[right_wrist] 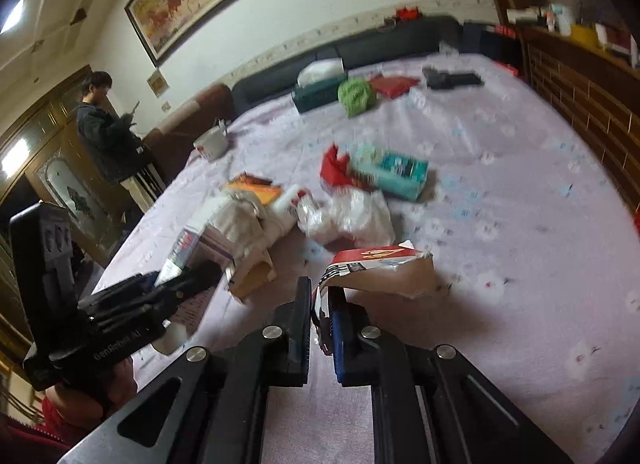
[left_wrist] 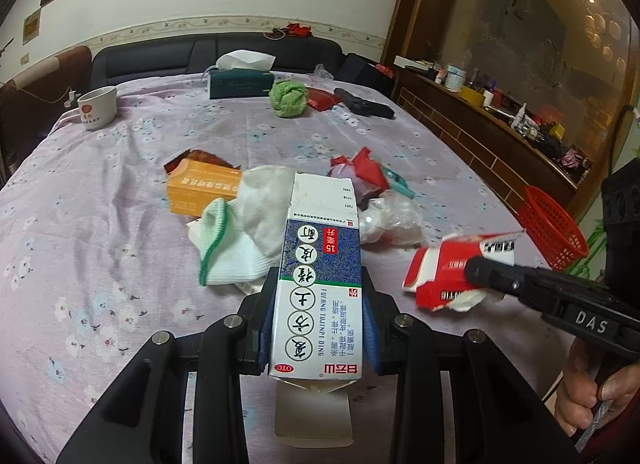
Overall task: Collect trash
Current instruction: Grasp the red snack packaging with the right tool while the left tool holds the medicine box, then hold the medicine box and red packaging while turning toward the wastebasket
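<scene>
left gripper [left_wrist: 318, 304] clamped on box [left_wrist: 320, 284], long axis along fingers | right gripper [right_wrist: 320, 316] pinching red pack [right_wrist: 380, 268] | basket [left_wrist: 554, 230] right edge, nearer right

Black hand-held gripper [left_wrist: 318, 284] with blue pads [left_wrist: 370, 328], silver screws [left_wrist: 233, 320], "DAS" lettering.
</scene>
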A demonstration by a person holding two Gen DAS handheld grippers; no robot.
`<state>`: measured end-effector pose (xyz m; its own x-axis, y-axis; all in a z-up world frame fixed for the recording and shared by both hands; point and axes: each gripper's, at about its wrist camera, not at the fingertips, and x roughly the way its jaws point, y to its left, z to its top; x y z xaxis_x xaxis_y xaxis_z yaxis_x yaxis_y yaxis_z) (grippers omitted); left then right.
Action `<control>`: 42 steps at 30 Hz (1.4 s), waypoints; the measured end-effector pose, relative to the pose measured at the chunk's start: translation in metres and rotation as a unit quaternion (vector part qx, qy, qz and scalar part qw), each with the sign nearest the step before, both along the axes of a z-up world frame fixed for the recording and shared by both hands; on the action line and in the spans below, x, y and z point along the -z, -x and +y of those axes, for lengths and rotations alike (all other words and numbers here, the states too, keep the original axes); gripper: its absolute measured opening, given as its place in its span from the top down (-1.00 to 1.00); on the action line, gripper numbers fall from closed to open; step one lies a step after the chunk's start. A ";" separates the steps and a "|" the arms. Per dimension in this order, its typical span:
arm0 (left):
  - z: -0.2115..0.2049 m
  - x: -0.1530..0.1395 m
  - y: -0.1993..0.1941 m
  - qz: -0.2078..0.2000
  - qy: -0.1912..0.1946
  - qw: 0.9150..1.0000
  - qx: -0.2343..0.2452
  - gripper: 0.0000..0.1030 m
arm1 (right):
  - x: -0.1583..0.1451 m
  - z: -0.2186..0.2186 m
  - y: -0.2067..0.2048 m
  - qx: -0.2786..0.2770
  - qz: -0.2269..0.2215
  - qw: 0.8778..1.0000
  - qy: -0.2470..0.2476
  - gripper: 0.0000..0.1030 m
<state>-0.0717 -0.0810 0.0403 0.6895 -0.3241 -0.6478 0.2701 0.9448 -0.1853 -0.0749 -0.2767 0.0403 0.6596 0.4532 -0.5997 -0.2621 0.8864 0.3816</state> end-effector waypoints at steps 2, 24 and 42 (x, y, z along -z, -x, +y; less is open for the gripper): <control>-0.005 -0.002 0.001 -0.003 0.000 1.000 0.006 0.35 | -0.008 0.000 0.005 0.007 -0.020 1.000 0.011 0.82; -0.039 0.002 0.007 0.003 -0.025 0.999 0.036 0.35 | -0.007 -0.012 0.012 0.019 -0.020 1.000 0.010 0.82; -0.051 0.002 0.007 0.001 -0.041 0.998 0.042 0.35 | -0.009 -0.023 0.014 0.032 -0.021 0.999 0.007 0.82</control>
